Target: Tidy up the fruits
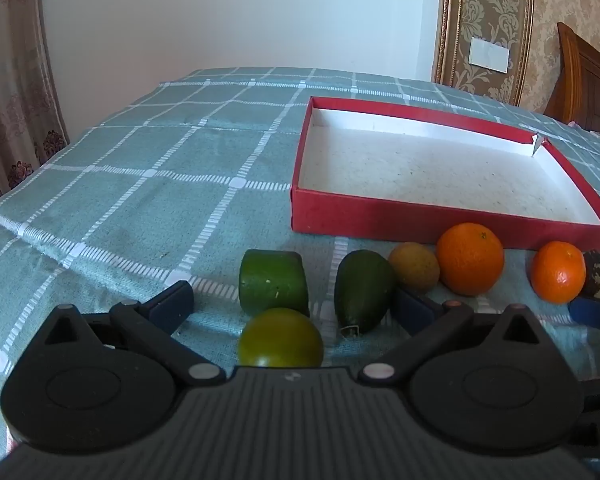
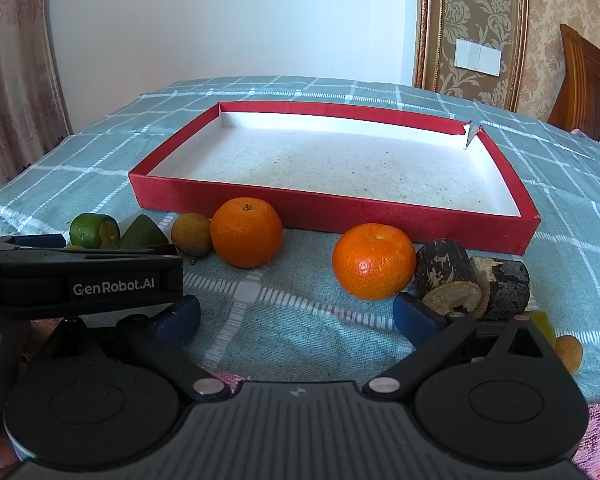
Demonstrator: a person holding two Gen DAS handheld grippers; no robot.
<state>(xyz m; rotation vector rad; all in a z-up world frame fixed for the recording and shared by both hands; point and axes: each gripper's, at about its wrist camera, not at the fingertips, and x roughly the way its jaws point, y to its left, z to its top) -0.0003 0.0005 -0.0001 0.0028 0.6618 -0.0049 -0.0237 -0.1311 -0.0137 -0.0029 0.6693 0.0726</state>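
A shallow red box [image 1: 420, 222] [image 2: 332, 216] with a white, empty floor lies on the checked cloth. Along its near side sits a row of fruit. From the left wrist view: a cut green piece [image 1: 273, 280], a round green fruit [image 1: 280, 338], a dark green pear-shaped fruit [image 1: 362, 290], a small brown fruit [image 1: 414, 266], and two oranges [image 1: 470, 258] [image 1: 558, 272]. My left gripper [image 1: 294, 306] is open, with the round green fruit between its fingers, untouched. My right gripper [image 2: 296, 314] is open over bare cloth, just short of the nearer orange [image 2: 374, 260]. Two dark cut cane pieces [image 2: 448, 276] [image 2: 500, 284] lie by its right finger.
The teal checked cloth [image 1: 140, 184] covers a bed or table whose left edge drops off near a curtain [image 1: 8, 80]. A wooden headboard [image 2: 588, 88] stands at the far right. A yellowish fruit piece [image 2: 568, 352] lies beside the right gripper's body. The left gripper's body [image 2: 80, 276] crosses the right wrist view.
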